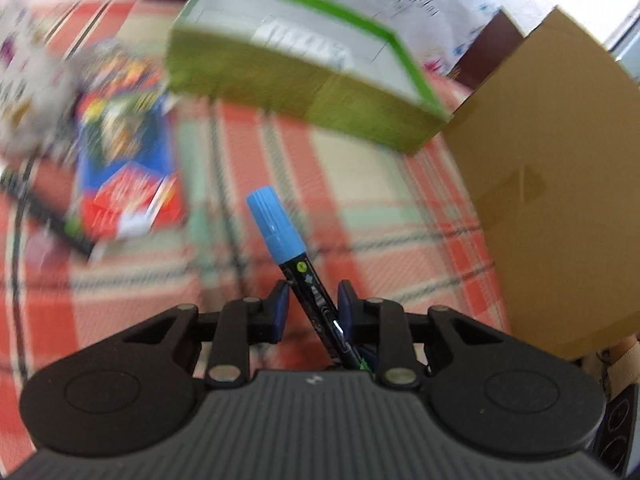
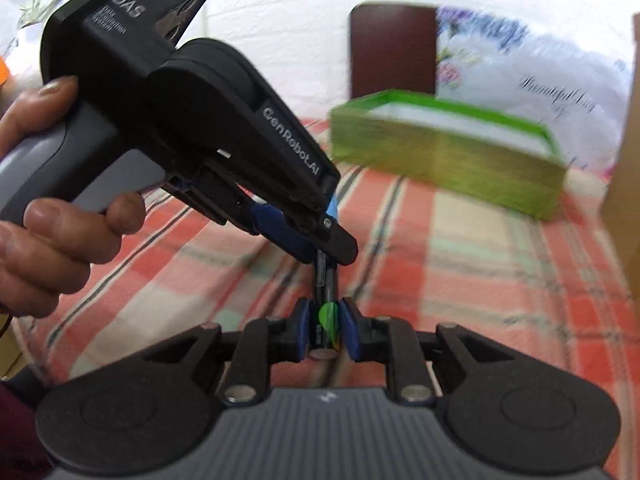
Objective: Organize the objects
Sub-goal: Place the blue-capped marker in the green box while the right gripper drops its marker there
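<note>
Nearest the lens in both views is a black-barrelled marker pen with a sky-blue cap (image 1: 276, 226), held off the bedding by both tools at once. In the left wrist view its barrel runs slantwise between the blue pads of the left gripper (image 1: 312, 308), cap up and away, tail down toward the tool body; the jaws are drawn in round it, though whether both pads press on it I cannot tell. In the right wrist view the right gripper (image 2: 326, 326) is clenched on the marker's lower end, where a green mark shows on the barrel (image 2: 327, 316).

The marker's long axis points from the right gripper up into the left one, and on toward the green-rimmed rectangular box with a white lining (image 2: 448, 148), which stands well ahead on the red, cream and mint checked blanket (image 2: 460, 264). Judging by that, the box is the likely destination, and the left gripper is the nearer to it.

Only the right wrist view shows the person's hand (image 2: 48, 196) on the left tool's grey handle. Only the left wrist view shows a brown cardboard box (image 1: 560, 184) at the right and a blurred colourful packet (image 1: 128, 168) at the left.
</note>
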Available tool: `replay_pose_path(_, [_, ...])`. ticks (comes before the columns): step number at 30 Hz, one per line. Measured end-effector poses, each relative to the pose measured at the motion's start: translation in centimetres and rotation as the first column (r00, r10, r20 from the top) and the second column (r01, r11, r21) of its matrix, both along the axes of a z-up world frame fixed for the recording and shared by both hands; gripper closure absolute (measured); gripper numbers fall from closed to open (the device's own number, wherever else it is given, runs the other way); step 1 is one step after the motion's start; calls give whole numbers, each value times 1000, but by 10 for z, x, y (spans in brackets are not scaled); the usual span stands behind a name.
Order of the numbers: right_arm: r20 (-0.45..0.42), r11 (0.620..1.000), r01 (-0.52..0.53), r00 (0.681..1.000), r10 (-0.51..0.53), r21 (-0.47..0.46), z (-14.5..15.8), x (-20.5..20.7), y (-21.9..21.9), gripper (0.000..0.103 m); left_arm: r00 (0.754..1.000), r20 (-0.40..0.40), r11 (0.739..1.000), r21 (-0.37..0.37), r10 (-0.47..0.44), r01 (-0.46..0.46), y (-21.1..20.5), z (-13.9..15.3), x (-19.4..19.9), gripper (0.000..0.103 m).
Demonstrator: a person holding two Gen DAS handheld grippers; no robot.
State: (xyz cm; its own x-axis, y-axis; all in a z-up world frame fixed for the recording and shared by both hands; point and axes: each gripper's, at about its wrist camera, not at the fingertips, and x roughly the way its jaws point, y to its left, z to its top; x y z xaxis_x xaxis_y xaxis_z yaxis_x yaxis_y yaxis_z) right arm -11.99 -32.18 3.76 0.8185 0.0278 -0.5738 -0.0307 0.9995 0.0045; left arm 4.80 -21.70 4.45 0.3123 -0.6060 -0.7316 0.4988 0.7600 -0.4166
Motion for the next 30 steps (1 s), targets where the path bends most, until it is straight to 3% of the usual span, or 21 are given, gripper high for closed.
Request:
replay_pose_path(8, [201, 993, 88, 977, -70, -80, 38, 46, -35, 85, 979, 202, 999, -45, -7, 17, -42, 61, 42, 75])
replay_pose_path(15, [261, 973, 204, 951, -169, -112, 42, 118, -81, 85, 965, 261, 1000, -20, -3, 9, -84, 70, 93, 75])
replay_pose_path(21, [261, 933, 316, 928, -266, -172, 29, 165, -113, 82, 974, 221, 998, 19, 49, -54, -101, 55, 134, 75])
replay_pose_path(23, [256, 904, 375, 912, -320, -207, 26, 178, -122, 61, 980, 182, 996, 19, 77, -82, -95, 47, 140, 75])
replay_pose_path(24, [262, 887, 407, 900, -348, -218, 24, 180, -126, 59, 981, 174, 996, 19, 83, -88, -92, 44, 140, 75])
replay_pose_path(30, [280, 885, 443, 876, -393, -142, 26, 162, -123, 58, 973, 207, 993, 44, 100, -112, -76, 42, 130, 75])
